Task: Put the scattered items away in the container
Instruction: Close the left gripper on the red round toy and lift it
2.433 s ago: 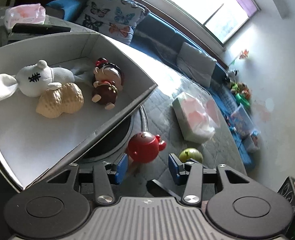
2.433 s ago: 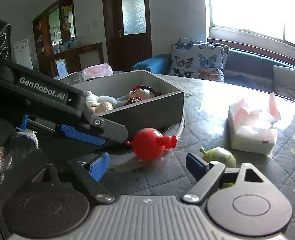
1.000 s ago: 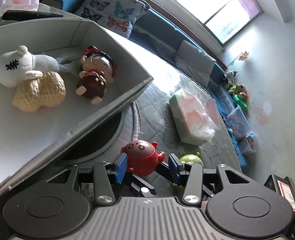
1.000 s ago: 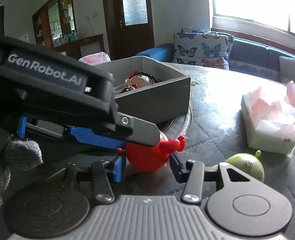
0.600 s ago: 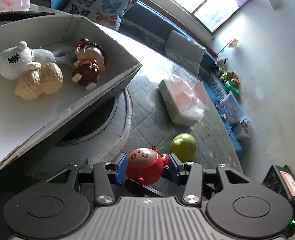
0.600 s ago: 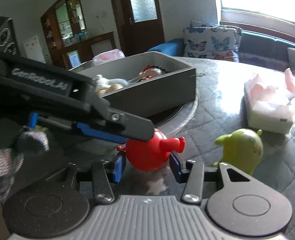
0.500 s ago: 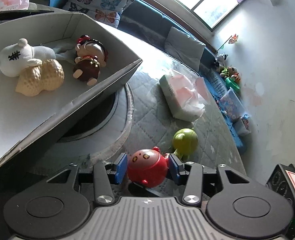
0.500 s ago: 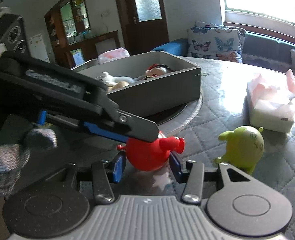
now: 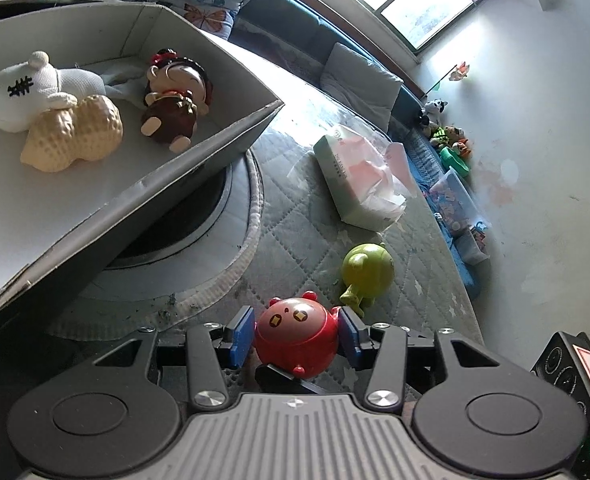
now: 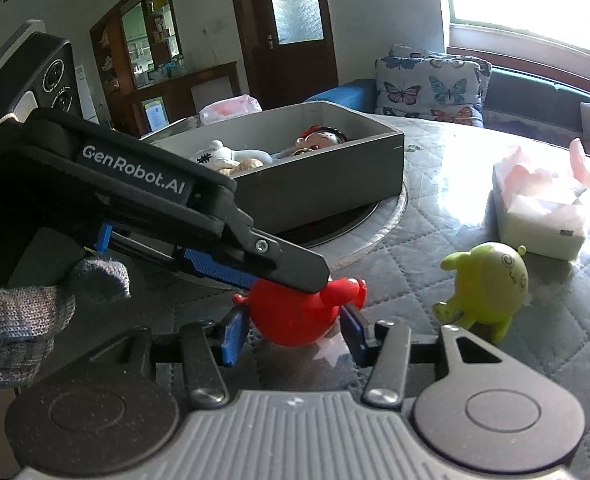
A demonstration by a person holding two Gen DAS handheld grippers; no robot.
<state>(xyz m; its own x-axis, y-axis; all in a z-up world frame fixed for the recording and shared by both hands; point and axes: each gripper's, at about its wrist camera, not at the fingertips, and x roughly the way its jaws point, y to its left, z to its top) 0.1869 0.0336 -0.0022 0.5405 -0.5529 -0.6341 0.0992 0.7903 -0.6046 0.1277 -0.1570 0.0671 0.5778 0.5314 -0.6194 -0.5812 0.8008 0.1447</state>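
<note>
Presently, on quilted worktop (image 9: 303, 240) by sofa (image 10: 535, 84): right hand-held gripper (image 10: 293, 334) clamps red toy (image 10: 295, 316); left hand-held gripper (image 9: 295, 334), jaws just opening, loosely straddles it.

Beside the grey box (image 9: 199, 152) sits a red round toy (image 9: 297, 338) with yellow diamond eyes; past it stands a lime-green toy (image 9: 369, 270). Inside the box lie a white plush (image 9: 27, 92), a tan peanut (image 9: 75, 138) and a black-haired, brown-dressed doll (image 9: 175, 100). The table cover (image 9: 295, 208) is grey, quilted in diamonds.

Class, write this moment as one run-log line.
left hand-held gripper: jaws just opening around red toy | right hand-held gripper: shut on red toy | green toy: on table, outside box
</note>
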